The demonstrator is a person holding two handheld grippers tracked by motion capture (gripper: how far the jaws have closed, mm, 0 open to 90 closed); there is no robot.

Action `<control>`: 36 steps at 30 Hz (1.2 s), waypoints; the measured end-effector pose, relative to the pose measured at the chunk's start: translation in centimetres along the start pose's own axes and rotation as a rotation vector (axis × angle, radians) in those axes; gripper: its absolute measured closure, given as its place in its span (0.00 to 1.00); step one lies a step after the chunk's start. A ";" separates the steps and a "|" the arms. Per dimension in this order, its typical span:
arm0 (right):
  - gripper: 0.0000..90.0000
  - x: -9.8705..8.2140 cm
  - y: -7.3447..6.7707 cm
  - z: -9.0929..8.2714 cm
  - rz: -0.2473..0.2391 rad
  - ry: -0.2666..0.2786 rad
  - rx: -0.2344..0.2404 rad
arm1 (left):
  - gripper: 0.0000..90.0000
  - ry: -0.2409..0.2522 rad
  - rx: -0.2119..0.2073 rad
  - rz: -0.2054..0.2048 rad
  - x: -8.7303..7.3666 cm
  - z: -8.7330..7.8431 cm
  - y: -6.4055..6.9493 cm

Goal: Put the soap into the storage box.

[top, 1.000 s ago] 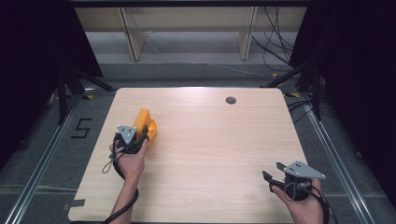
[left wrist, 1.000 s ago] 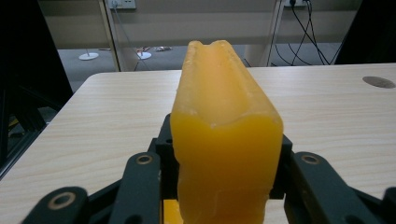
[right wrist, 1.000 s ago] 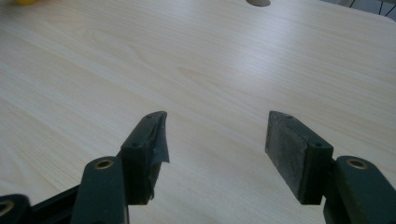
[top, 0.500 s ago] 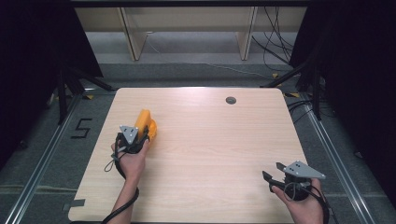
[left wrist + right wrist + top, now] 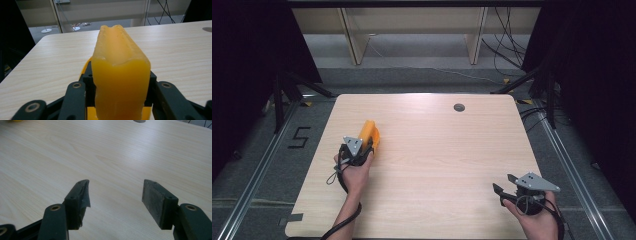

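Your left gripper (image 5: 364,144) has its two black jaws clamped on a soft, orange-yellow block with a grooved top, likely foam or sponge (image 5: 120,75). The jaws press on the block's two side faces, which suggests a grip meant to carry it without letting it slip. The block sits on the left half of the pale wood-grain table (image 5: 437,165), pointing away from you, towards the far edge. Whether it rests on the table or is just raised cannot be told. Your left forearm comes in from the near edge, hand wrapped round the gripper, wrist roughly level. Your right gripper (image 5: 115,195) hovers low at the near right corner, well apart from the block, jaws spread and empty, seemingly waiting.
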State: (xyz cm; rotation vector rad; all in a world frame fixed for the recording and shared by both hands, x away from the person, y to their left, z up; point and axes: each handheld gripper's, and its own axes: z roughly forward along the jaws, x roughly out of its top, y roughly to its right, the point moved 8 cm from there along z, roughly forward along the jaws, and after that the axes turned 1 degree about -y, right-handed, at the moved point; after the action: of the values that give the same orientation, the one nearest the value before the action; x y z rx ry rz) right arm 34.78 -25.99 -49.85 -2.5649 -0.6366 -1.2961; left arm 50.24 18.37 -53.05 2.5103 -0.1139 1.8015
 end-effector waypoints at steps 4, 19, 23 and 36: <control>0.43 0.1 0.3 0.1 -0.027 0.015 -0.004 | 0.66 -0.024 -0.003 -0.002 0.0 0.0 0.1; 0.43 0.1 0.1 0.1 -0.031 0.004 0.002 | 0.33 -0.107 -0.012 -0.009 1.4 -3.2 0.1; 0.43 0.1 0.0 0.2 -0.038 0.002 0.002 | 0.31 -0.119 -0.027 -0.007 1.2 -4.7 0.4; 0.42 0.1 0.0 0.1 -0.033 0.004 -0.001 | 0.31 -0.129 -0.094 -0.015 -1.2 -9.1 1.5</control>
State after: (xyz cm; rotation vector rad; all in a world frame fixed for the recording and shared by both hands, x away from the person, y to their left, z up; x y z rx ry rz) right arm 34.94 -25.95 -49.87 -2.5621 -0.6806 -1.3115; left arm 41.15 17.63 -51.25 2.5520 -0.1807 1.5892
